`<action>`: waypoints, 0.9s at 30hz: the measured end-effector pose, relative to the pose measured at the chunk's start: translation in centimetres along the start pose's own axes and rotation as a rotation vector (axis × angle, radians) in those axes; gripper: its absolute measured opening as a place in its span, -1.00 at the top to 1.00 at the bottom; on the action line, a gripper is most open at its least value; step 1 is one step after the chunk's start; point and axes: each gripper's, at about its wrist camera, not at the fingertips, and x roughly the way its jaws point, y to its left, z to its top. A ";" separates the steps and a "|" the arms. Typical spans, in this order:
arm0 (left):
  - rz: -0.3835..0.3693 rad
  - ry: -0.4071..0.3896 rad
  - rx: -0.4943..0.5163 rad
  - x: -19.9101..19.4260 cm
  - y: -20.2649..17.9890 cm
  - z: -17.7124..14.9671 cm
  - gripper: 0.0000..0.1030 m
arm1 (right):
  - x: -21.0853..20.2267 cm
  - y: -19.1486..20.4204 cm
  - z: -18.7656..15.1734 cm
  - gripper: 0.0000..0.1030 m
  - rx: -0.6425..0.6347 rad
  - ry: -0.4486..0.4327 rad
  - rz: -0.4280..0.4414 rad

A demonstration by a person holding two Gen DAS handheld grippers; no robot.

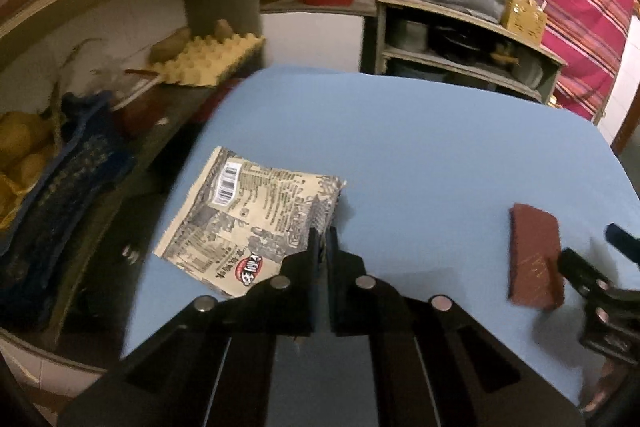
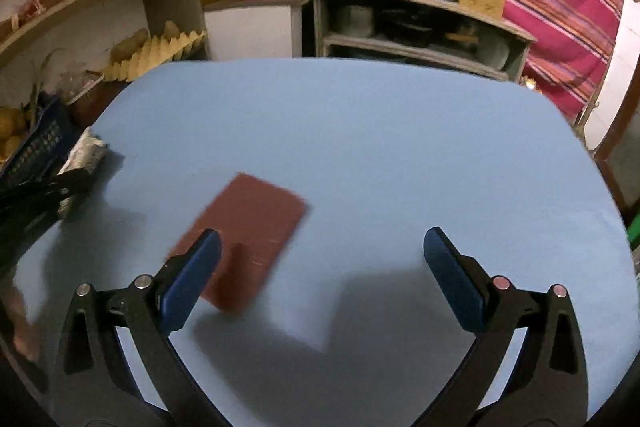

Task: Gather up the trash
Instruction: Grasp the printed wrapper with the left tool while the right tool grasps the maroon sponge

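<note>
Trash item one, a printed snack wrapper (image 1: 256, 223), sits at lower centre-left of the left wrist view, its near right corner pinched between the closed fingers of the left tool (image 1: 323, 241). Its remaining area extends over the left edge of the blue tabletop (image 1: 420, 147). Trash item two, a brown rectangular packet (image 2: 244, 239), lies flat on the tabletop at centre-left of the right wrist view. The right tool (image 2: 322, 247) is wide open and holds nothing; its left finger overlaps the packet's near corner. Wooden shelves (image 2: 420, 23) occupy the upper frame.
</note>
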 end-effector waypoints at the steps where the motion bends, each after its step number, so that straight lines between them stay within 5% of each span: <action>1: 0.004 -0.003 -0.012 -0.4 0.9 -0.2 0.93 | 0.6 0.7 0.2 -0.92 0.007 0.011 -0.003; 13: 0.045 -0.008 -0.017 -1.8 3.1 -1.9 0.93 | 2.9 4.5 0.3 -0.77 -0.014 0.100 -0.035; 21: 0.044 -0.017 -0.029 -2.3 3.2 -1.7 0.93 | 2.4 4.2 0.1 -0.36 -0.046 0.098 0.038; 27: 0.043 -0.022 -0.022 -3.3 2.3 -1.5 0.93 | 0.9 2.1 -0.8 -0.31 -0.049 0.083 0.088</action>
